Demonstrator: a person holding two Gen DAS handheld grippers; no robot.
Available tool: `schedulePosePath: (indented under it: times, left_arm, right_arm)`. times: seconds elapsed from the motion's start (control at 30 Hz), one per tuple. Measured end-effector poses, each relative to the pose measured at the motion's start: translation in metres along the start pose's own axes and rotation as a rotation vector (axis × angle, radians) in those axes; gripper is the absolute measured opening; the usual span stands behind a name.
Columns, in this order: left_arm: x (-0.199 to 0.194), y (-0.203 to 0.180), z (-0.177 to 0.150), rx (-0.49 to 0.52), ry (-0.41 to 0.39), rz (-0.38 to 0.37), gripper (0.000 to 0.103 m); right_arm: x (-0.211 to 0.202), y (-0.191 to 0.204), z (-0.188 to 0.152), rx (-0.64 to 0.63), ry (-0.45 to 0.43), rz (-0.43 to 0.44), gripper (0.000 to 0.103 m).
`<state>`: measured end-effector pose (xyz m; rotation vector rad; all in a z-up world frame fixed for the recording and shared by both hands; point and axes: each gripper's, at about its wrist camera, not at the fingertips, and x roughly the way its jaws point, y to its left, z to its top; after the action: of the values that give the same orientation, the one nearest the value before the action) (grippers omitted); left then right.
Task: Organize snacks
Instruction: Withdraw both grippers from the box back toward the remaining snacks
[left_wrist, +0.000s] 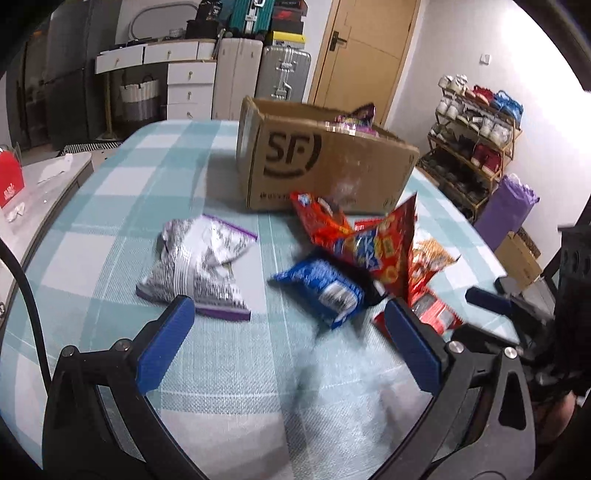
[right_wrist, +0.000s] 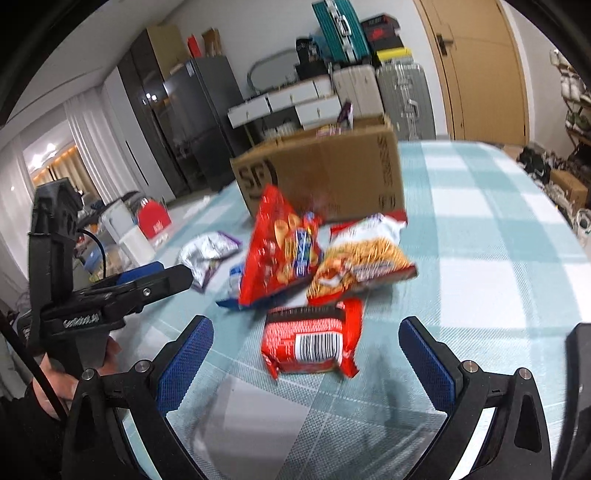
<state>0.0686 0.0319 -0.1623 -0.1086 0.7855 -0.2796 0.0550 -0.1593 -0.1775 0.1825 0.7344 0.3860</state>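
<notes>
Several snack packs lie on the checked tablecloth (left_wrist: 110, 206) in front of an open cardboard SF box (left_wrist: 325, 162). A silver and purple bag (left_wrist: 199, 266) lies left, a blue pack (left_wrist: 325, 291) in the middle, a big red cracker bag (left_wrist: 376, 240) stands tilted beside it. My left gripper (left_wrist: 288, 321) is open and empty, just short of the blue pack. In the right wrist view a red pack with a barcode (right_wrist: 314, 339) lies nearest, with a noodle-snack bag (right_wrist: 362, 254) and the red cracker bag (right_wrist: 280, 251) behind it. My right gripper (right_wrist: 306, 350) is open and empty, jaws either side of the red pack.
The box (right_wrist: 325, 173) holds purple packets (left_wrist: 354, 118). A side table with a red box (left_wrist: 11, 181) stands left of the table. A shoe rack (left_wrist: 476, 136) and cartons stand to the right. The left gripper also shows in the right wrist view (right_wrist: 162, 277).
</notes>
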Motion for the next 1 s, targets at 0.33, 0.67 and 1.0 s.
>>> schedulePosePath:
  times: [0.33,0.67,1.0]
  left_arm:
    - [0.022,0.006,-0.008,0.000,0.048,0.031,0.103]
    - [0.017,0.004,-0.009,0.000,0.038,0.008,0.102]
    - [0.015,0.013,-0.011,-0.049,0.040,-0.027,0.102]
  right_arm:
    - [0.031,-0.001,0.005,0.021,0.112,-0.045,0.102]
    - [0.044,0.007,0.005,-0.009,0.167,-0.093,0.102]
    - [0.051,0.022,0.001,-0.087,0.197,-0.158,0.096]
